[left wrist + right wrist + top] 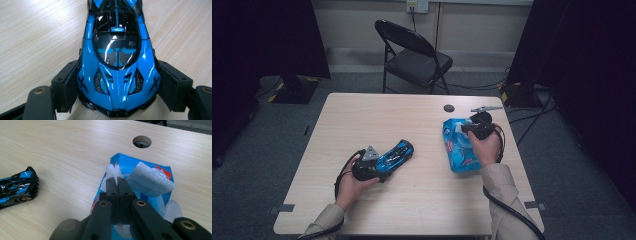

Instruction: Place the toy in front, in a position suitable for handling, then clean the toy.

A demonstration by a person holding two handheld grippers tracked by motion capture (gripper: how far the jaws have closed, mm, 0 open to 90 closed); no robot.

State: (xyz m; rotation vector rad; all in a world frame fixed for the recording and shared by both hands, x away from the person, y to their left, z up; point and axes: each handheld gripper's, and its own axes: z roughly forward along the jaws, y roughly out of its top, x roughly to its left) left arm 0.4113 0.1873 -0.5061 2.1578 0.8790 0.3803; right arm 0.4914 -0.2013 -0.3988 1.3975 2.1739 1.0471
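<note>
Toy car (117,62) was glossy blue with black panels and a dark windscreen. Wipes pack (458,147) was blue with red and white print; the wipe (111,173) sticking out was white. Table (422,195) was pale wood-grain. Gripper jaws were black.

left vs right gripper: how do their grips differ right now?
The left gripper has its jaws spread wide against the sides of the blue toy car; the right gripper is pinched shut on a thin white wipe from the blue pack. The car sits on the table; the wipe sticks upward. Both hold something.
</note>
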